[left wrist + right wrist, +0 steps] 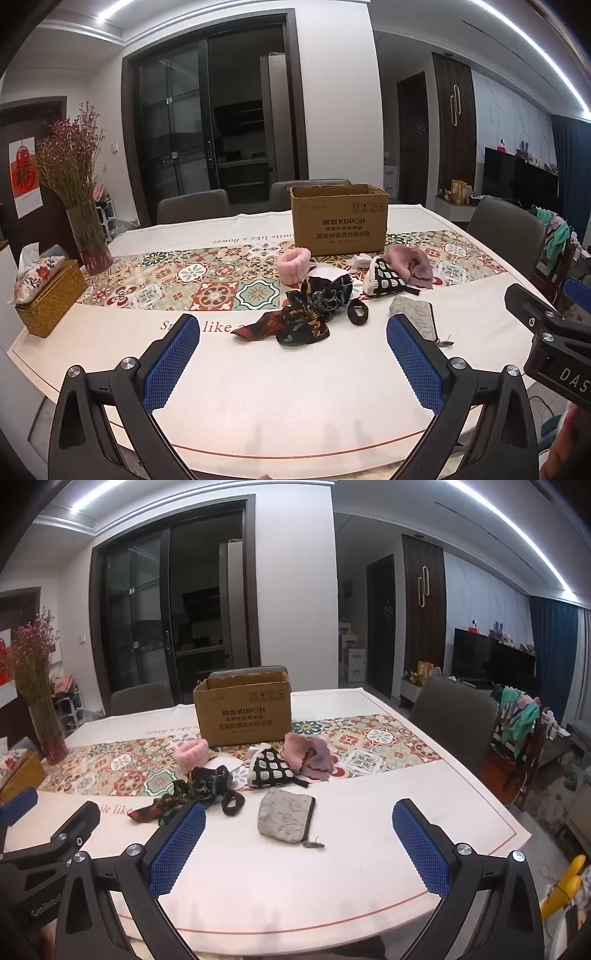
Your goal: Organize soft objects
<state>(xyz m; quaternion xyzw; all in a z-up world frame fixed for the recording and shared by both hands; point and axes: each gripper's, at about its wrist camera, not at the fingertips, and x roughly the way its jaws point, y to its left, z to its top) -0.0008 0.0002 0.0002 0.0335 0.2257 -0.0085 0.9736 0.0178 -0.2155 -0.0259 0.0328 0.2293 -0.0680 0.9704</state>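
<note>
Several soft things lie mid-table before an open cardboard box (339,219) (243,710): a dark patterned scarf (303,314) (184,794), a pink fluffy band (293,263) (191,754), a brown scrunchie (357,311) (232,802), a black-and-white pouch (386,280) (271,767), a pink-purple knit (412,264) (310,755) and a grey zip pouch (285,815) (412,308). My left gripper (293,332) is open and empty, short of the scarf. My right gripper (299,816) is open and empty, short of the grey pouch.
A vase of dried flowers (83,206) and a wicker tissue box (48,295) stand at the table's left. Grey chairs (454,716) ring the table. The right gripper's body (550,339) is at the left view's right edge.
</note>
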